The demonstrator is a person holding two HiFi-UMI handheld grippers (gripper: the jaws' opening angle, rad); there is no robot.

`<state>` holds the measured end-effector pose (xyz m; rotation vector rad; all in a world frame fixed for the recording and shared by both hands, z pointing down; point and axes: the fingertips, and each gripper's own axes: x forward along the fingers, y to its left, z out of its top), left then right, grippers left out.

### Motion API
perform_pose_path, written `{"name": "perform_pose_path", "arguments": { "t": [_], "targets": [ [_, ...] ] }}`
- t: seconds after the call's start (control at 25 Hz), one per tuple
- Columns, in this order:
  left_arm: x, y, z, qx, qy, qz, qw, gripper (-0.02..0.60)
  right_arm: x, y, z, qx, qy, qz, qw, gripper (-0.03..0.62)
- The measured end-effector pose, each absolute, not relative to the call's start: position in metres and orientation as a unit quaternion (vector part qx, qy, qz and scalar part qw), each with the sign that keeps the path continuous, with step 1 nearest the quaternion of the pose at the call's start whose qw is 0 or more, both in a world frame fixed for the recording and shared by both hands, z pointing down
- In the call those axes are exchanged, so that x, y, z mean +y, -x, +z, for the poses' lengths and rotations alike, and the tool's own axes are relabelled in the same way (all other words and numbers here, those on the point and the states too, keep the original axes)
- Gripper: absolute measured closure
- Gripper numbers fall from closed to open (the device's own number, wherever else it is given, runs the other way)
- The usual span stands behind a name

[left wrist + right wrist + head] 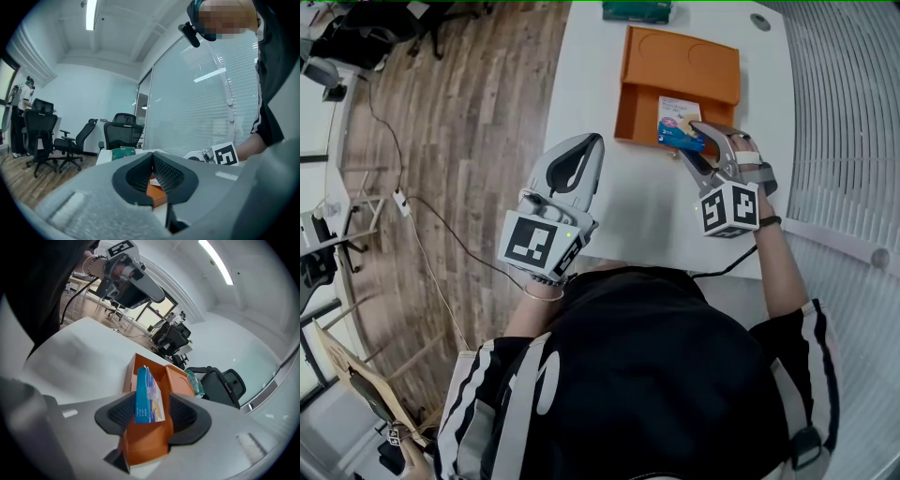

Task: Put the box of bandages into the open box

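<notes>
The orange open box (675, 70) lies on the white table (628, 206), its lid folded back on the far side. The blue and white box of bandages (678, 125) stands on edge over the orange box's near right corner. My right gripper (686, 139) straddles it from the near side. In the right gripper view the box of bandages (147, 397) sits between the spread jaws of the right gripper (152, 414), with a gap at the right pad. My left gripper (596, 141) hangs over the table's left edge, shut and empty, its tips (153, 157) meeting.
A green packet (637, 9) lies at the table's far edge. Wooden floor (469, 112) with cables is on the left and a glass wall with blinds (844, 103) on the right. Office chairs (123, 129) stand beyond the table.
</notes>
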<state>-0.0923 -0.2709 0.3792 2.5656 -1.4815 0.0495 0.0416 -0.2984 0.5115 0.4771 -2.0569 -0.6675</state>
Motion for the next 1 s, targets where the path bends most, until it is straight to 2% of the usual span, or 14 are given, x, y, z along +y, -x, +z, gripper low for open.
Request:
{"name": "perform_pose_path", "arguments": {
  "t": [1.0],
  "targets": [
    [-0.271, 0.082, 0.375, -0.489, -0.867, 0.018, 0.090, 0.580, -0.285, -0.042, 0.529, -0.837, -0.191, -0.241, 0.453, 0.390]
  ]
}}
